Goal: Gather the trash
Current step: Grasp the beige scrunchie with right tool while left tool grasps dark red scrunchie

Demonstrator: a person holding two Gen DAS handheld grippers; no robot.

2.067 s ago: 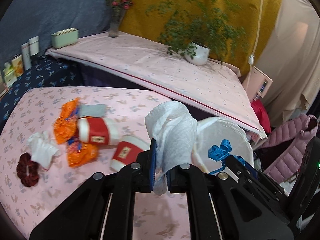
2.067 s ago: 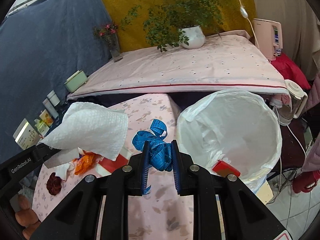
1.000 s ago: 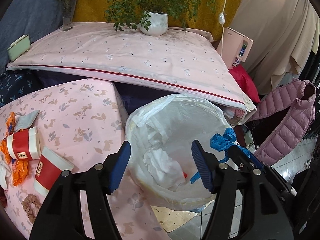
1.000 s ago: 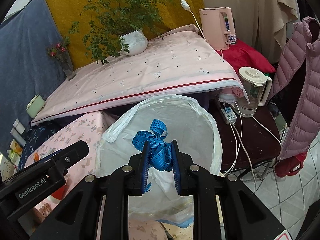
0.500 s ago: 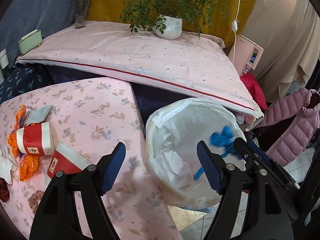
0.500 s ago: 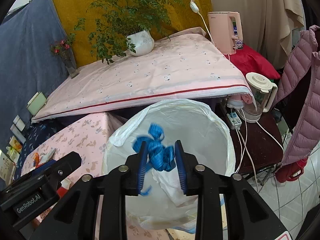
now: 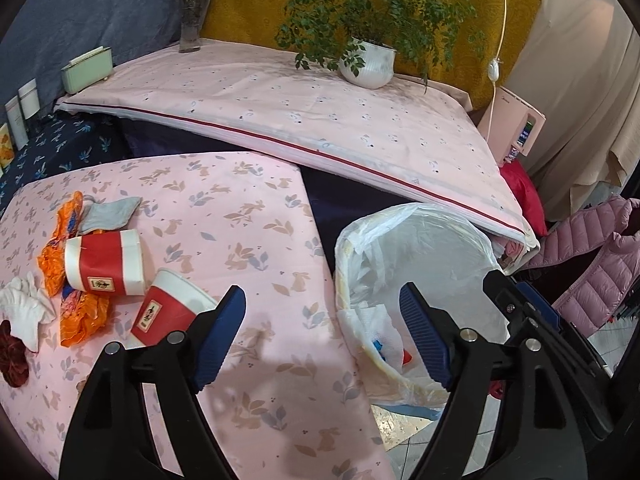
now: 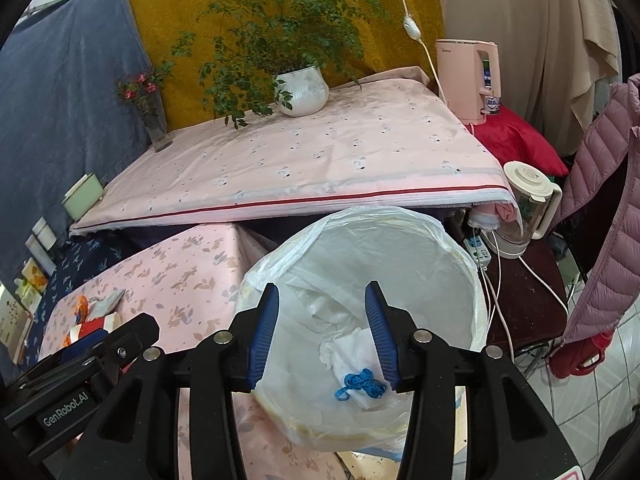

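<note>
A white-lined trash bin stands beside the pink table; it also shows in the left wrist view. Inside lie a white paper towel and a blue ribbon. My right gripper is open and empty above the bin. My left gripper is open and empty over the table edge by the bin. On the table lie two red-and-white paper cups, orange wrappers, a grey cloth and a white tissue.
A dark red scrunchie lies at the table's left edge. Behind is a raised pink-covered surface with a potted plant, a flower vase and a green box. A pink kettle, blender jug and pink jacket are at right.
The right gripper opened and the blue ribbon dropped into the bin onto the paper towel. The left gripper, open after releasing the towel earlier, swung back left towards the table.
</note>
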